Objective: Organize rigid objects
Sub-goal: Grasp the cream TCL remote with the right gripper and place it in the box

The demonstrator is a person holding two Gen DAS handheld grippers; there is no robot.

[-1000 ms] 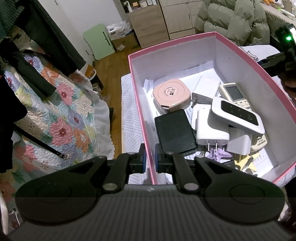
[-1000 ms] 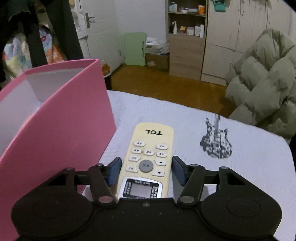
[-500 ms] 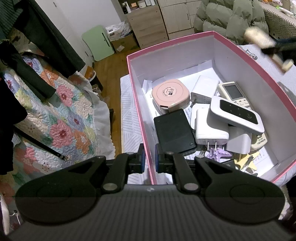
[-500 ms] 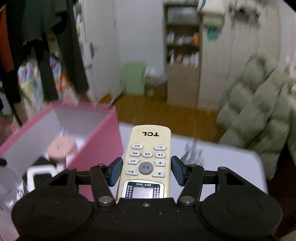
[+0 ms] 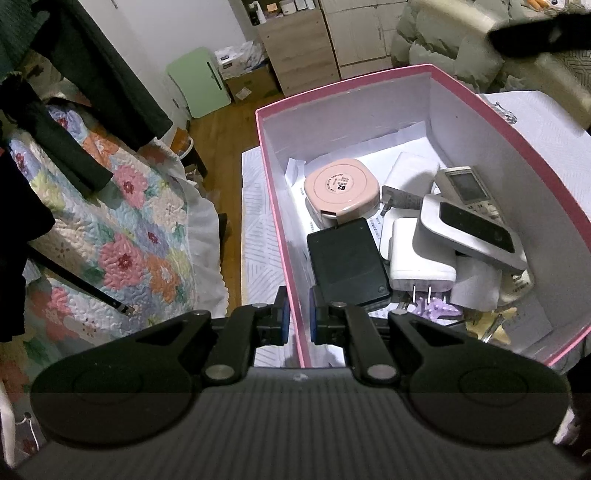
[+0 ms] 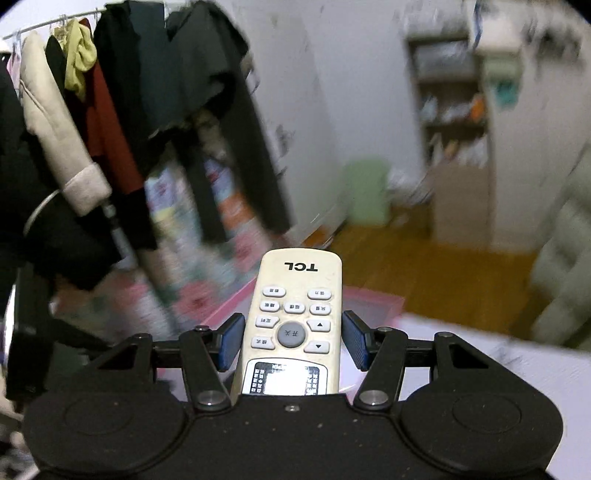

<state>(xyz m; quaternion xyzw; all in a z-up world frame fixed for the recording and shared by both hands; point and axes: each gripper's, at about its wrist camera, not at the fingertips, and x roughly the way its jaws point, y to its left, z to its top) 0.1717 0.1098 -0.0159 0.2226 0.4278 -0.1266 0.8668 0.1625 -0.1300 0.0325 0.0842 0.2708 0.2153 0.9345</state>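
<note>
My left gripper (image 5: 297, 317) is shut on the near-left wall of the pink box (image 5: 343, 79), one finger inside and one outside. The box holds a round pink case (image 5: 341, 188), a black device (image 5: 345, 258), a white plug charger (image 5: 417, 258) and two grey-white remotes (image 5: 472, 232). My right gripper (image 6: 293, 339) is shut on a cream TCL remote (image 6: 299, 288), held in the air with its button face up. The box's pink rim (image 6: 369, 302) shows blurred below and behind it. In the left wrist view the right gripper (image 5: 535, 33) is a dark blur above the box's far right corner.
The box stands on a white patterned cloth (image 5: 258, 258). A floral quilt (image 5: 122, 240) lies to the left under hanging dark clothes (image 6: 177, 92). A padded green jacket (image 5: 443, 40), a wooden cabinet (image 5: 299, 48) and a green stool (image 5: 199, 81) stand beyond.
My right gripper has lifted the cream remote off the white cloth and tilted upward; it now looks over the box's rim. The left gripper has stayed on the box wall.
</note>
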